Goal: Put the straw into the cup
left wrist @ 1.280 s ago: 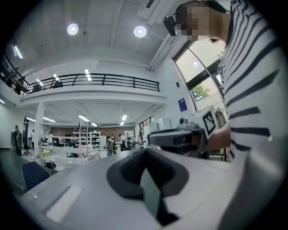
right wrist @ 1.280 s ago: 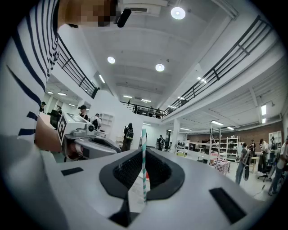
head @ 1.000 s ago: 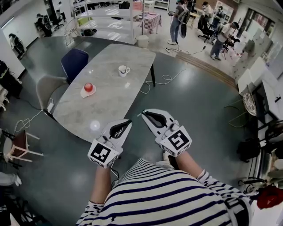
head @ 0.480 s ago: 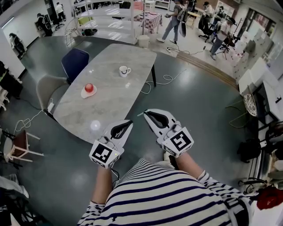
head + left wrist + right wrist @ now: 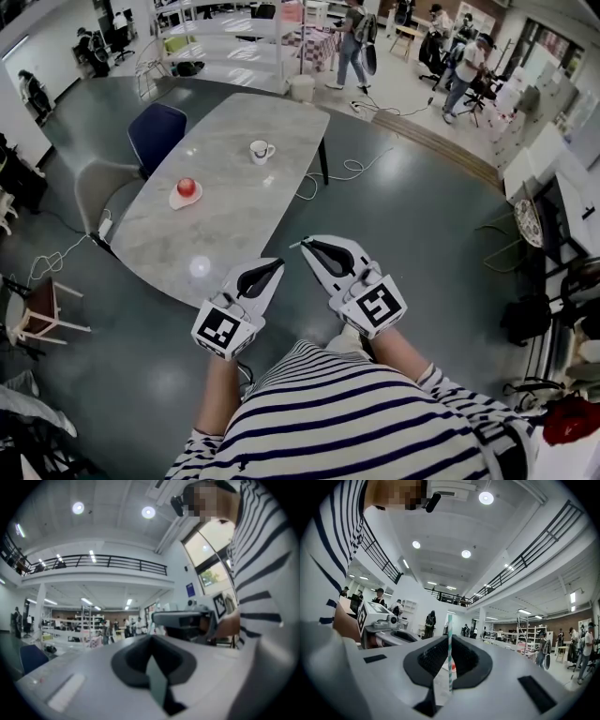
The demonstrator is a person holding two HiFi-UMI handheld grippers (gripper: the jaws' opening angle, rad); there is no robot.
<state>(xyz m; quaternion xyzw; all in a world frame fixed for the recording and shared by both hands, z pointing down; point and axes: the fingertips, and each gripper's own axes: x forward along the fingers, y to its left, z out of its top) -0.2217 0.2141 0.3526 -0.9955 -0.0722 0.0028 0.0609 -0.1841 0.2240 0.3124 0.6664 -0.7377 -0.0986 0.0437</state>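
Right gripper: the jaws are closed onto a teal-and-white striped straw. It stands upright between them and rises past their tips.
Left gripper: the jaws meet tip to tip with nothing between them.
Straw, head view: only a thin pale sliver shows at the right gripper's tip, too small for the stripes to be made out.
Cup: a white mug on the far half of the table, near its right edge, with the handle turned right. Its inside cannot be seen.
Grippers' place: both hang over the floor, just off the table's near edge and well apart from the cup. The left one sits slightly lower in the head view than the right one.
Hidden: the striped shirt covers the person's body and legs, and only the forearms show behind the marker cubes.
Hard to make out: the red round thing on a pale plate cannot be identified. The people at the far end of the hall are small.
Cut off: a wooden stool and dark items at the left and right borders are partly out of frame.
Table edges: a blue chair and a pale chair stand against the left side. A cable lies on the floor by the right side.
Open room: bare tabletop runs from the near edge up to the cup, with the plate left of that stretch. A broad stretch of grey floor lies right of the table.
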